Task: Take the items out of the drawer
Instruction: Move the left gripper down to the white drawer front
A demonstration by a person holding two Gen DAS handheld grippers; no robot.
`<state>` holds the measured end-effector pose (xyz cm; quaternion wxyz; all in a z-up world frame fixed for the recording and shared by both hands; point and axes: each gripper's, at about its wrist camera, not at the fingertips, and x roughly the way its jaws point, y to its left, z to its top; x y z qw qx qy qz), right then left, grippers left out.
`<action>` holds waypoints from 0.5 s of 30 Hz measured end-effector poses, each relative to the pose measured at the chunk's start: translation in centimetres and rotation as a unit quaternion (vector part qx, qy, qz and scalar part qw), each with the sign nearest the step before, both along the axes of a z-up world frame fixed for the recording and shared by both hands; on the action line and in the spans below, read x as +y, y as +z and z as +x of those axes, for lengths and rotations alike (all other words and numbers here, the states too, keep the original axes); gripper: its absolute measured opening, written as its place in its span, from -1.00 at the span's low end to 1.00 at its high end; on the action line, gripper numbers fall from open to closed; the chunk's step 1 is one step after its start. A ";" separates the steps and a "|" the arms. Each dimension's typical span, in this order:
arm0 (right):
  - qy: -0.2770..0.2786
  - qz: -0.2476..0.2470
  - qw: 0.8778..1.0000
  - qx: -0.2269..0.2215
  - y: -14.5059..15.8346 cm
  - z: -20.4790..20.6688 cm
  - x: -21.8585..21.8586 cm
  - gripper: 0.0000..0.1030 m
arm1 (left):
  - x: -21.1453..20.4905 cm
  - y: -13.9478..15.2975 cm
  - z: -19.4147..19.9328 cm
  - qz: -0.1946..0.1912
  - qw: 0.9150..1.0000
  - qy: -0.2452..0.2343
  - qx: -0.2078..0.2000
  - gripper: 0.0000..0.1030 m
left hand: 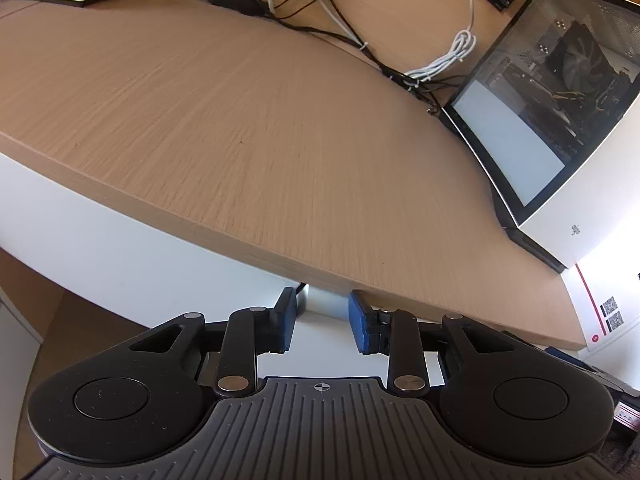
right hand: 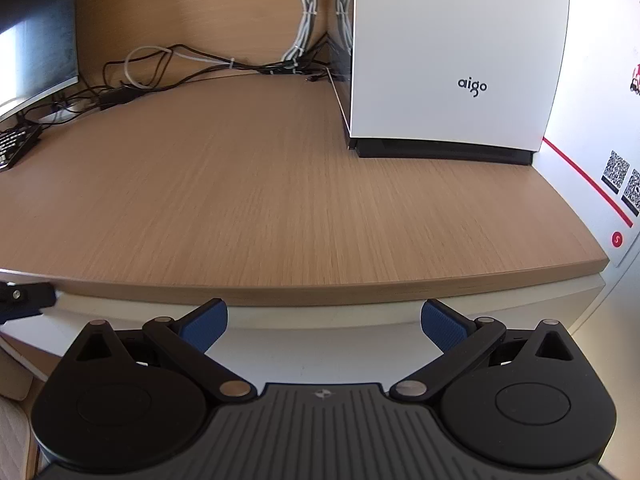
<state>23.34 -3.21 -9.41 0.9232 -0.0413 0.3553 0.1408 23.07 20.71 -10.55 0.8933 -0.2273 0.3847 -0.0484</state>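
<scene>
Left wrist view: the left tongs (left hand: 322, 322) stand partly apart, empty, bracketing a small silvery piece just under the bench (left hand: 248, 128) edge, on the white drawer front (left hand: 100, 232). They may slip off if they close off-centre. The right tongs (right hand: 324, 326) gape wide, empty, below that edge. Both tilt downward. No drawer items are visible; the drawer looks closed.

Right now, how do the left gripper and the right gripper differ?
The left gripper has narrower-set jaws; the right gripper stands much wider. The left sits at something pale under the desk edge; the right faces a plain white front. Both are empty, with blue pads.
</scene>
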 end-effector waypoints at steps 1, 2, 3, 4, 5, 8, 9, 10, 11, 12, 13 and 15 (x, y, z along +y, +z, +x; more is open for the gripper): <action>-0.004 0.002 1.000 0.002 -0.1 0.2 0.1 1.00 | 0.0 0.0 0.0 0.001 1.000 -0.002 0.001 -0.38; -0.006 0.003 1.000 0.006 -0.2 0.4 0.1 1.00 | 0.1 0.0 0.0 0.003 1.000 -0.006 0.001 -0.38; -0.002 0.000 1.000 0.003 -0.3 0.3 0.3 1.00 | 0.0 0.0 0.1 0.005 1.000 -0.009 0.001 -0.39; 0.005 -0.001 1.000 0.001 -0.3 0.3 0.4 1.00 | 0.1 0.0 0.1 0.007 1.000 -0.013 0.000 -0.37; 0.009 -0.003 1.000 0.000 -0.4 0.3 0.5 1.00 | 0.0 0.1 0.1 0.011 1.000 -0.019 -0.001 -0.36; 0.021 -0.007 1.000 0.008 -0.3 0.7 0.5 1.00 | -0.6 0.3 0.1 0.035 0.999 -0.038 -0.002 -0.26; 0.026 -0.009 1.000 0.013 -0.2 0.9 0.5 1.00 | -0.8 0.4 0.2 0.039 0.998 -0.042 -0.001 -0.24; 0.030 -0.011 0.999 0.017 -0.1 1.0 0.5 1.00 | -0.8 0.4 0.2 0.040 0.998 -0.043 0.000 -0.24; 0.032 -0.013 0.999 0.021 0.0 1.2 0.5 1.00 | -0.9 0.5 0.2 0.040 0.998 -0.044 0.000 -0.24; 0.032 -0.014 0.999 0.024 0.0 1.2 0.6 1.00 | -0.9 0.5 0.2 0.039 0.998 -0.044 0.001 -0.24; 0.031 -0.014 0.999 0.027 0.1 1.2 0.6 1.00 | -0.9 0.5 0.2 0.039 0.998 -0.044 0.001 -0.24; 0.031 -0.016 0.999 0.030 0.1 1.2 0.6 1.00 | -0.9 0.5 0.2 0.042 0.998 -0.045 0.001 -0.24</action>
